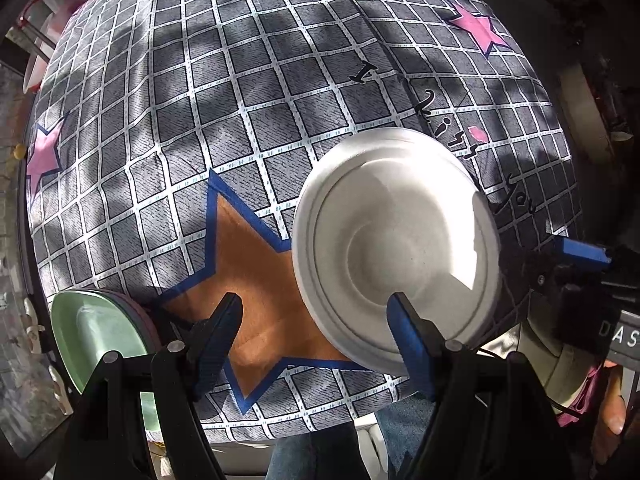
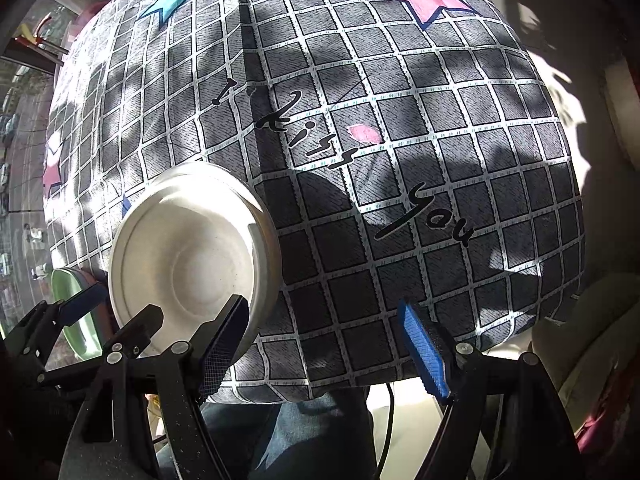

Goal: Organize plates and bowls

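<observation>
At about five o'clock on the table, which is draped in a grey checked cloth printed with stars and looping script, sits a white bowl, wide-rimmed with a stepped, matte inside and a small flat base. At seven o'clock, near the table's edge, lies a pale green plate, glossy and shallow, stacked on what looks like a pinkish plate whose rim just shows beneath it.

The left hand-held gripper is spread wide, one blue ribbed pad hanging over the near rim of the bowl and the other over the orange star; it pinches nothing. The right hand-held gripper is likewise spread and empty, its left finger just at the bowl's right rim.

The step in hand appears to be the approach to the bowl, nothing yet lifted. The next move would call for sliding one finger inside the rim and one outside, then closing firmly, since the smooth, thin wall may slip. The bowl probably belongs apart from the plate stack, though no bowl pile is visible.
</observation>
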`<state>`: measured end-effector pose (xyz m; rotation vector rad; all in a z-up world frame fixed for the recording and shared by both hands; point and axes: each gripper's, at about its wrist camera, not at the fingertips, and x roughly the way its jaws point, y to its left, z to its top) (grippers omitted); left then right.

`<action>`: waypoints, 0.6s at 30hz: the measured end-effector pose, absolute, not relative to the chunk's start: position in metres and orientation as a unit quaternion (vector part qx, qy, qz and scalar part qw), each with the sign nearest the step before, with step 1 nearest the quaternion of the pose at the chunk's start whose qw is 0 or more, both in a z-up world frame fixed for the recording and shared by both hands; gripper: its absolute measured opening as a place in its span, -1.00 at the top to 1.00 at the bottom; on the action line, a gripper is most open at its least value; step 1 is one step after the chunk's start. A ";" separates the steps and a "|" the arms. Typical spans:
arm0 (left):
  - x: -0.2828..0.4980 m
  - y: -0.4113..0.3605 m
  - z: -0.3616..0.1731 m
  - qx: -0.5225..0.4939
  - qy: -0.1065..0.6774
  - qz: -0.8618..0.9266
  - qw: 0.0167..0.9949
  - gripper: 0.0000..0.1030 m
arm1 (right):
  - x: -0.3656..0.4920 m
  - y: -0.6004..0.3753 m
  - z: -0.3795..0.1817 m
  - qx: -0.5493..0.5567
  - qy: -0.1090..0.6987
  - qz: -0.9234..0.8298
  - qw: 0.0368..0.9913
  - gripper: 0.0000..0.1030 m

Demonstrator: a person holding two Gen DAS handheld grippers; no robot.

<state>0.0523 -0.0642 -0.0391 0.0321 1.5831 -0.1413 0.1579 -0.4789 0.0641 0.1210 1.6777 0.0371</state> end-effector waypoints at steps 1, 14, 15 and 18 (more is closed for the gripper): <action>0.052 -0.064 -0.040 0.015 0.711 -0.063 0.700 -0.51 | 0.156 -0.477 0.063 0.053 0.744 0.017 0.666 -0.51; 0.057 -0.065 -0.067 0.027 0.721 -0.044 0.691 -0.51 | 0.154 -0.463 0.033 0.035 0.753 0.026 0.656 -0.51; 0.058 -0.065 -0.070 0.027 0.722 -0.042 0.690 -0.51 | 0.156 -0.461 0.028 0.031 0.754 0.028 0.656 -0.51; 0.064 -0.063 -0.078 0.024 0.723 -0.036 0.689 -0.51 | 0.161 -0.455 0.018 0.019 0.754 0.035 0.655 -0.51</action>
